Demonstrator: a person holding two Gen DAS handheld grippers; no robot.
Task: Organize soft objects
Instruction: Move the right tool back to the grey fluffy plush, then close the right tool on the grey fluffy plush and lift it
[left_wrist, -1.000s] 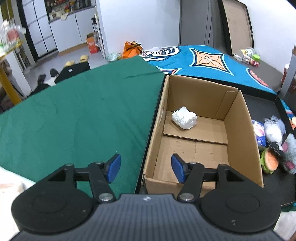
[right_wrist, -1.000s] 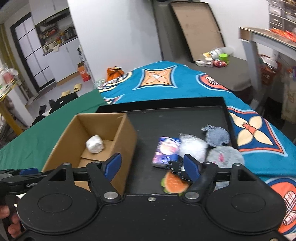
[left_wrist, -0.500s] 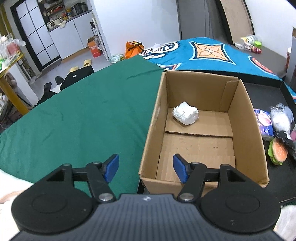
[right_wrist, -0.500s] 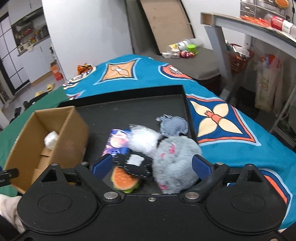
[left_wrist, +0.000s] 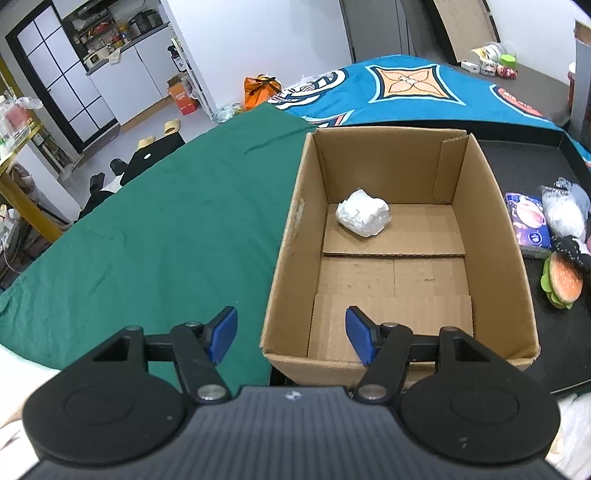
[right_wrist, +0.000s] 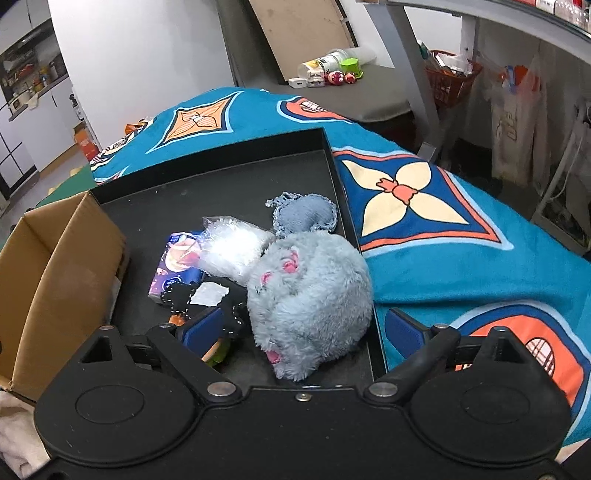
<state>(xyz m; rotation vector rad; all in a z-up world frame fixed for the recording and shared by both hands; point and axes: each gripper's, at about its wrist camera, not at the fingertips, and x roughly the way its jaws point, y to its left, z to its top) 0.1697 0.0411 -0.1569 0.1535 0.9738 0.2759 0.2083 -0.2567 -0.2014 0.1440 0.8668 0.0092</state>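
Your right gripper (right_wrist: 303, 328) has just been opening, jaws spread wide around the grey plush toy (right_wrist: 310, 295) on the black tray (right_wrist: 340, 177), not yet pressing; close on it next; your left gripper (left_wrist: 291, 334) hangs released over the cardboard box (left_wrist: 291, 236) holding a white wad (left_wrist: 364, 216); the blue packet (right_wrist: 177, 269) carries no legible print.

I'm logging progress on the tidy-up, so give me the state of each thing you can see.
cardboard box: open-topped, holds one item.
white wad: lying inside the box.
grey plush: on the black tray, between the open fingers, ungripped.
burger toy: on the tray, outside the box.
left gripper: open, empty.
right gripper: open, just widened.
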